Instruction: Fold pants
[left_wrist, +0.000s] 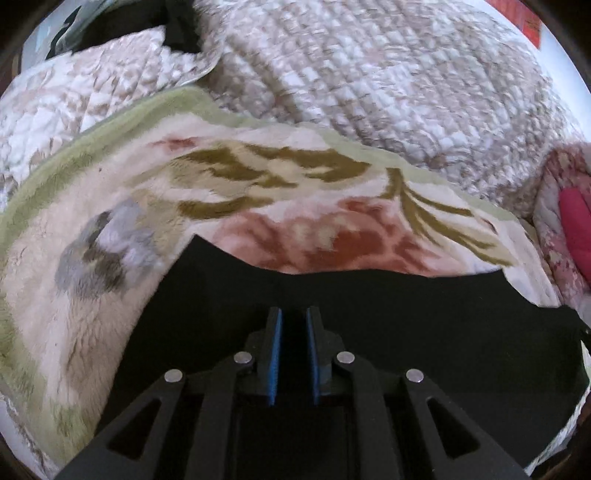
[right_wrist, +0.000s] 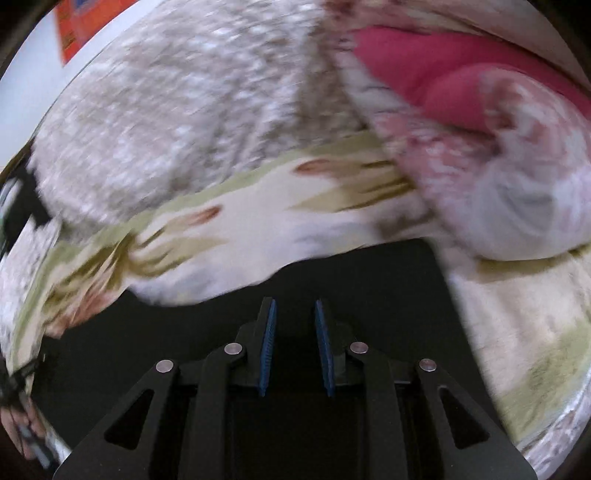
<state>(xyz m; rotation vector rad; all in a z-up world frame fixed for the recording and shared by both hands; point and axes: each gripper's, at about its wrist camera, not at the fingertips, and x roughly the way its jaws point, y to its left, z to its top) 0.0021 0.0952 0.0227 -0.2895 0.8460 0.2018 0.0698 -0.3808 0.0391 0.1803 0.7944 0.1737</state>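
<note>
Black pants (left_wrist: 424, 325) lie flat on a floral fleece blanket (left_wrist: 258, 192) on a bed. In the left wrist view my left gripper (left_wrist: 294, 314) hovers over the pants, near their far edge; its blue pads stand a small gap apart with nothing between them. In the right wrist view the black pants (right_wrist: 369, 280) fill the lower middle, with the blanket (right_wrist: 258, 218) beyond. My right gripper (right_wrist: 294, 306) is over the pants, its blue pads clearly apart and empty. The right view is motion-blurred.
A quilted beige bedspread (left_wrist: 369, 74) covers the bed behind the blanket. A pink and red floral pillow (right_wrist: 480, 122) lies at the right, close to the pants' right end. More dark cloth (left_wrist: 147, 26) sits at the far left. An orange poster (right_wrist: 74, 26) hangs on the wall.
</note>
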